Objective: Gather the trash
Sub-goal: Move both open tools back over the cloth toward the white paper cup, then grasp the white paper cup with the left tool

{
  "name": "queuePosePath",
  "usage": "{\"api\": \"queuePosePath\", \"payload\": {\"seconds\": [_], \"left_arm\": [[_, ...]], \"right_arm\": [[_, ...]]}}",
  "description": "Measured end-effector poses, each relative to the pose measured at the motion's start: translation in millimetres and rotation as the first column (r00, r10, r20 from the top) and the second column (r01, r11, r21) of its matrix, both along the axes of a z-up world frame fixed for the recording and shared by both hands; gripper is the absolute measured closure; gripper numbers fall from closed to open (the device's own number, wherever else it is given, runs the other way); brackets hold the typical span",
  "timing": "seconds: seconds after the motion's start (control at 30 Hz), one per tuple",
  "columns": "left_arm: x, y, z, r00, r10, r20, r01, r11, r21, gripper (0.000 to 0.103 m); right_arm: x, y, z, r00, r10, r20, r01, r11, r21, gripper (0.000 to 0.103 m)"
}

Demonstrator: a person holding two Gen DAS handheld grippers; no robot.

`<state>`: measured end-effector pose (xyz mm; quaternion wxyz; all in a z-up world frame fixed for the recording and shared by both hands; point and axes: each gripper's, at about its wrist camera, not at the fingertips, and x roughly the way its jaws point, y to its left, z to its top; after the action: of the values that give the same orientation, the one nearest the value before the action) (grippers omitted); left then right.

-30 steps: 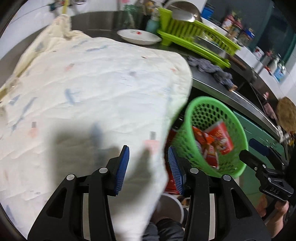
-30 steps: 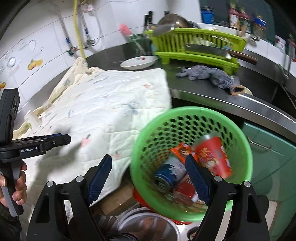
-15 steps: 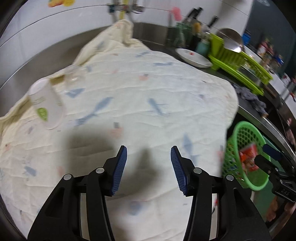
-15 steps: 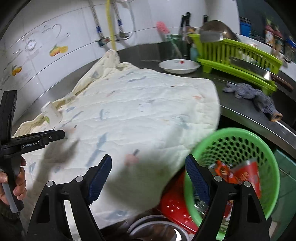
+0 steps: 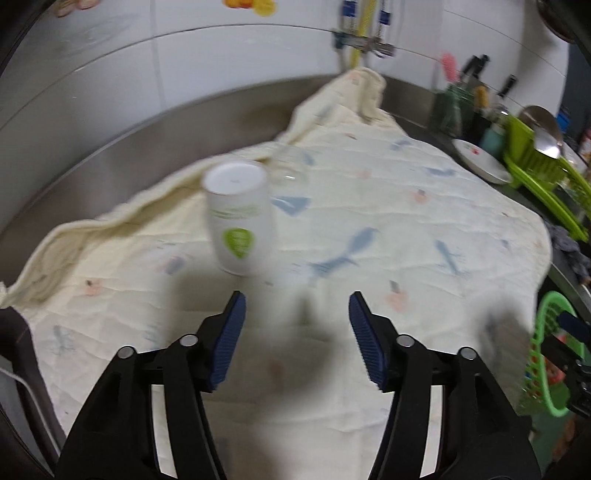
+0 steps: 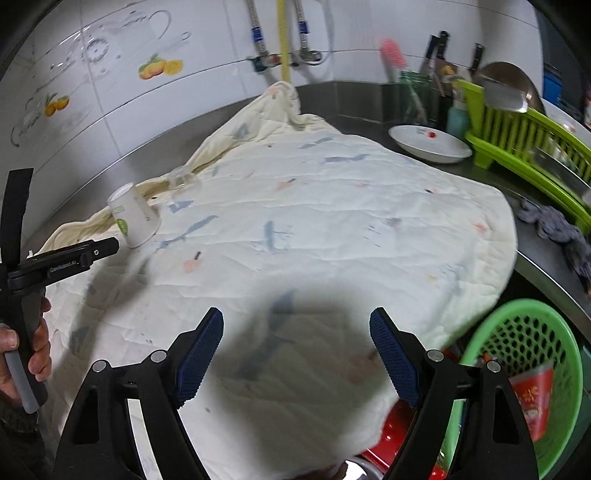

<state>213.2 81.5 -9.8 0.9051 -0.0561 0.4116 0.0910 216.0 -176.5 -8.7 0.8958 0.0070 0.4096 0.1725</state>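
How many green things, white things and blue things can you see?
Green: 2, the basket and the dish rack.
White: 2, the paper cup and the plate.
Blue: 2 pairs of pads, on the left gripper and the right gripper.
Total: 6.

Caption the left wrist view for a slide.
Open left gripper faces an upside-down white paper cup on the cream quilt.

White tiled wall (image 6: 207,96) with fruit decals and pipes (image 6: 280,33) backs a steel counter (image 6: 369,123); a green dish rack (image 6: 524,136) stands at its right end.
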Motion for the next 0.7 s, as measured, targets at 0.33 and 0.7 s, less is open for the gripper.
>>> {"api": "queuePosePath", "payload": {"seconds": [0.33,0.7], "left_arm": [[31.7,25.8,-9.4,0.997,0.068,0.038,-0.071,0.994,0.077,0.030],[57.2,47.1,-31.8,0.997,0.055,0.053,-0.051,0.996,-0.075,0.038]], "right_arm": [[18.8,49.0,2.6,0.997,0.074,0.006,-0.074,0.997,-0.028,0.024],[38.7,86.7,1.5,0.992,0.129,-0.001,-0.129,0.990,-0.055,0.024]]}}
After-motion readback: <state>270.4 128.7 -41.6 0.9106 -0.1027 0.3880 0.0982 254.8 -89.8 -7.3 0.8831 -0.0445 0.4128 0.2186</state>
